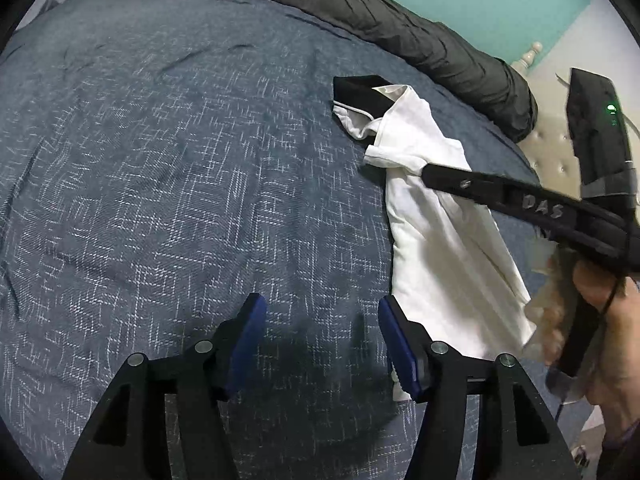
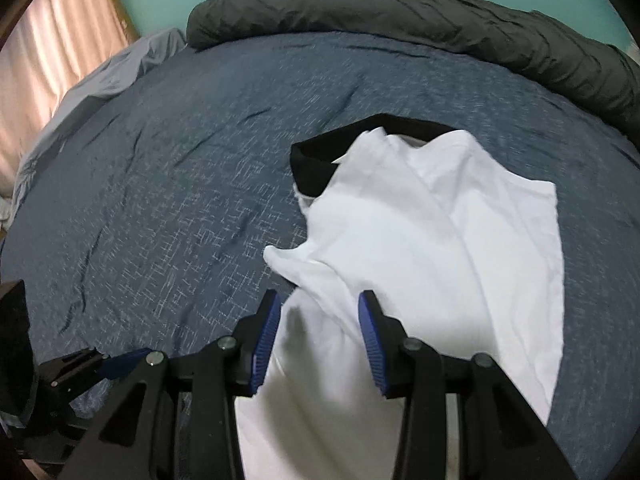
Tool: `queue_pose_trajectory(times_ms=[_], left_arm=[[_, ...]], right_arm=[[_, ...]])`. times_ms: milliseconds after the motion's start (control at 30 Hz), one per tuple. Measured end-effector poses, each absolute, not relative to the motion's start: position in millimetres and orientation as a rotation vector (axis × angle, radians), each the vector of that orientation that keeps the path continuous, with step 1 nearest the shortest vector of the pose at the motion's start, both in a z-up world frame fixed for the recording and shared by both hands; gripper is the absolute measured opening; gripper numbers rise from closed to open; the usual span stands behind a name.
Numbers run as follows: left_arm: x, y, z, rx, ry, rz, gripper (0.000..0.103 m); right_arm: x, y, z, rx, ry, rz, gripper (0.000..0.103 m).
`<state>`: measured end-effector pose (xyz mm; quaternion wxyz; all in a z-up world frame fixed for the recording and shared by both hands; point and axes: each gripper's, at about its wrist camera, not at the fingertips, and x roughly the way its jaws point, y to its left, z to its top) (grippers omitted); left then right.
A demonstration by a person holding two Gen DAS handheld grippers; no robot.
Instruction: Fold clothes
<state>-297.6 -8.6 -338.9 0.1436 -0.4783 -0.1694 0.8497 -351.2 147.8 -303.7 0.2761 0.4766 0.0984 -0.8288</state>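
- Shirt (image 1: 436,216) (white, black collar) is lying narrowed lengthwise on the bedspread (image 1: 160,160), not yet folded short.
- Left gripper (image 1: 322,340) is hovering wide, empty.
- Right gripper (image 2: 320,336) is straddling cloth, part-open, unpinched.

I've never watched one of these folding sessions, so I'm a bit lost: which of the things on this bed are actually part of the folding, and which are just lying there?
Part of the job:
- white shirt with black collar
- left gripper, jaws open over bare bedspread
- right gripper, jaws open over the shirt

Just lying about:
- blue bedspread
- dark rolled duvet
- pale grey sheet
- curtain
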Motion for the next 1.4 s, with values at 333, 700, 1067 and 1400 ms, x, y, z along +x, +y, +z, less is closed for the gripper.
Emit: queue_pose_trajectory(times_ms=[333, 700, 1067, 1400], left_arm=[[-298.0, -10.0, -341.5, -1.365, -0.504, 2.443, 0.063], [-299.4, -13.3, -343.2, -1.362, -0.545, 2.435, 0.064], [-302.5, -8.8, -344.5, -1.363, -0.522, 2.443, 0.065], [-304.7, -6.5, -346.8, -1.366, -0.504, 2.447, 0.068]], right_arm=[[-365.1, 144.2, -312.7, 1.283, 0.264, -2.217, 0.012], [-381.2, 192.2, -270.6, 1.155, 0.042, -2.373, 0.004], [-458.0, 283.4, -272.8, 1.288, -0.182, -2.577, 0.003], [-497.2, 329.9, -325.3, 1.481, -0.441, -2.572, 0.006]])
